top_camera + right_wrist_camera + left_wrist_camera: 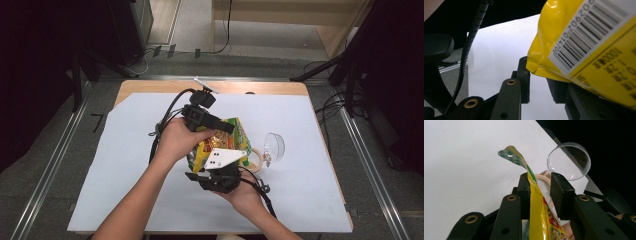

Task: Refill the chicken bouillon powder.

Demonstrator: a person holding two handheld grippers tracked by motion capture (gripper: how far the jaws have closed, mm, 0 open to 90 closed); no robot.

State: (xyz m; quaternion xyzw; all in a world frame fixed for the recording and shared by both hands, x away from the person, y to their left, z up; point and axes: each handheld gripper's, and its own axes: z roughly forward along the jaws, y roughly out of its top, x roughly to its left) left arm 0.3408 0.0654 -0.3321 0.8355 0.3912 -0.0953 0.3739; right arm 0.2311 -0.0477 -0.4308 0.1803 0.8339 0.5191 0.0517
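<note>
Nearest the person, the right gripper (220,176) sat low in the right hand (245,192), its grey three-cornered plate on top, reaching up under a yellow snack packet (222,145). In the right gripper view, the packet's (584,47) barcoded corner lay over the right-hand jaw and hung into the gap, with white paper visible between the pads; whether those pads pressed the packet could not be told.

Just beyond, the left hand (177,140) held the left gripper (220,125) pointing across the packet's top. The left gripper view showed the packet's (537,207) thin sealed edge standing upright between the two black pads, lying against the left-hand pad while a clear gap remained before the right-hand one, so the jaws stood apart and were not clamped on it. The packet's green checked tip curled above the jaws.

The packet was held up over the middle of the white sheet (125,165) covering the wooden table (150,86). Behind it, partly hidden, lay a roll of tape (256,161), and just beside that to the right a clear round plastic lid (274,146) rested on the sheet.
</note>
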